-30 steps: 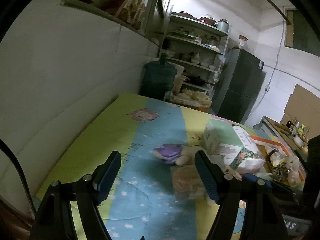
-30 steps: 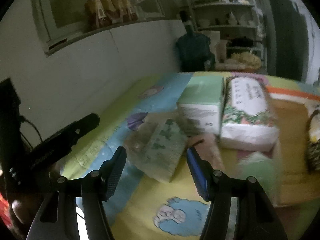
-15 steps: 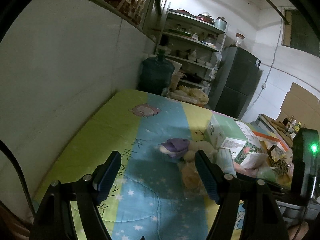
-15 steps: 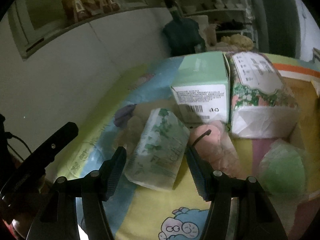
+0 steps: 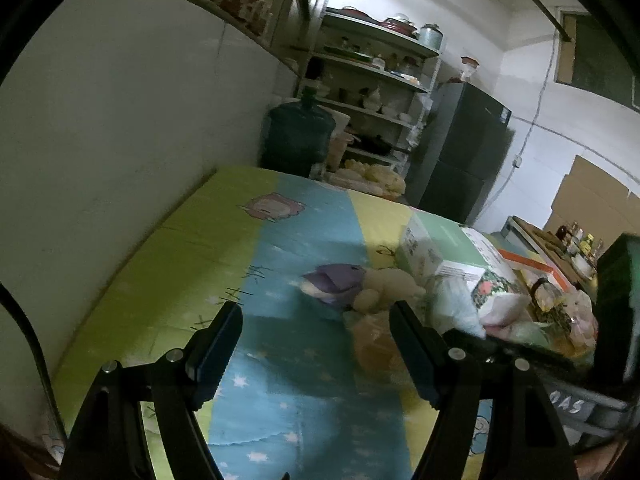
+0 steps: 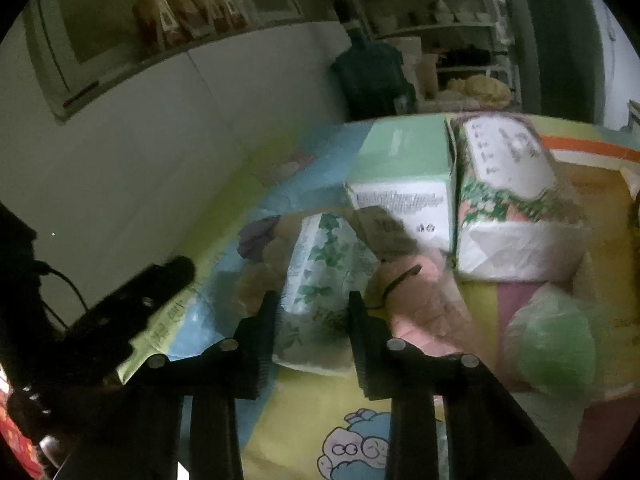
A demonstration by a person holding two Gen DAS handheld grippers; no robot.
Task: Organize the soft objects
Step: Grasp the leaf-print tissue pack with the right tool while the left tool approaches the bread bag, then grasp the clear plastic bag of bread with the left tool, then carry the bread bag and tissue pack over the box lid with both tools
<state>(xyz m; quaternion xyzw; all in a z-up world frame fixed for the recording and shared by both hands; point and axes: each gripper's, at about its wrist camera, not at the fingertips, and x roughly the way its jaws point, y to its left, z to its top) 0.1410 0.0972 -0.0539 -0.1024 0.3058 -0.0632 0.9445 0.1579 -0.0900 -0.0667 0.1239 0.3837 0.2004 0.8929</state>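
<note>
Right wrist view has the right gripper clamped on a leaf-print tissue pack, lying on the cartoon sheet in front of a green box, with a pink plush right beside it. Left gripper hangs spread wide with nothing in it, over the blue stripe, near a purple plush

At the centre of the right wrist view, the right gripper hides the leaf-print tissue pack's near end; the pink plush toy beside it is motion-blurred.
</note>
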